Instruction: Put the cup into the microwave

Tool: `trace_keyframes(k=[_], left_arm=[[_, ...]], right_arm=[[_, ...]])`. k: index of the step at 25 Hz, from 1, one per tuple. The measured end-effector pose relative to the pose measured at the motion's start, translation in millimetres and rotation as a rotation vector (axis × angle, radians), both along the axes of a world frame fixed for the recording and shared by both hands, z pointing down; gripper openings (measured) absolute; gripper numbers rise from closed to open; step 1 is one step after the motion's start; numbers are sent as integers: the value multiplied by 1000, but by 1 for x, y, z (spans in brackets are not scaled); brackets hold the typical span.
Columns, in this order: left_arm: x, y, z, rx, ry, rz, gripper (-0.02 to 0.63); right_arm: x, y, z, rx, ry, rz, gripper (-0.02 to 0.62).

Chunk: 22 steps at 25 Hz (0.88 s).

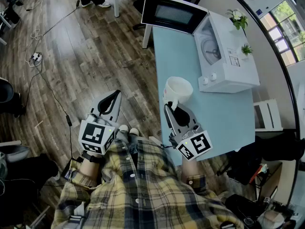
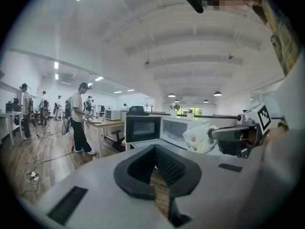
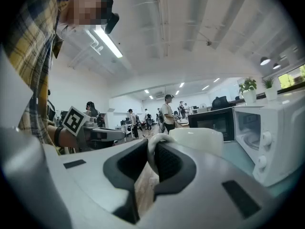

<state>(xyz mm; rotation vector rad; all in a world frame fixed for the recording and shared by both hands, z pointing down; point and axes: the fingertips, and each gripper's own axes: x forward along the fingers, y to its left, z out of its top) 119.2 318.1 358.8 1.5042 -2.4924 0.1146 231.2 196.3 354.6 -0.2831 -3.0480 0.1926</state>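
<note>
At table (image 1: 190,63) edge, right tool (image 1: 170,107) pinches cup (image 1: 179,88) by handle; left tool (image 1: 115,95) pressed together, empty.

The white cup (image 1: 178,88) sat upright, mouth open to the ceiling, right at the tip of the right gripper (image 1: 172,106). Its curved handle (image 3: 155,144) was pinched between that gripper's jaws, with the round body (image 3: 198,137) sticking out just beyond them. From the other side, a small reddish print showed on its wall (image 2: 198,138). The white microwave (image 1: 228,56) stood ahead and to the right of the gripper, close to the cup, apart from it. Its dark-windowed door (image 1: 174,13) was swung wide open at the far end, and the glass turntable (image 1: 211,49) showed inside. Two knobs (image 1: 209,78) sat on the end nearest the gripper.
</note>
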Motion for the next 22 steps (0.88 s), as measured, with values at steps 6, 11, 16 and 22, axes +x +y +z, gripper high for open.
trace_keyframes(k=[6,11,16,22], left_arm=[[13,3,7,-54,-1,6,-8],[17,4,14,-86,15,5,-8],[8,4,20,-85,37,8,-8],[-34,-9,29,-74,55,16,-8]], right_arm=[[11,4,-3,-2,-19,-7,46],[11,3,-5,-30,-25,-9,46],[1,-3,-2,-54,-20,14,48],[-40,-14,6,-53,12,29,48]])
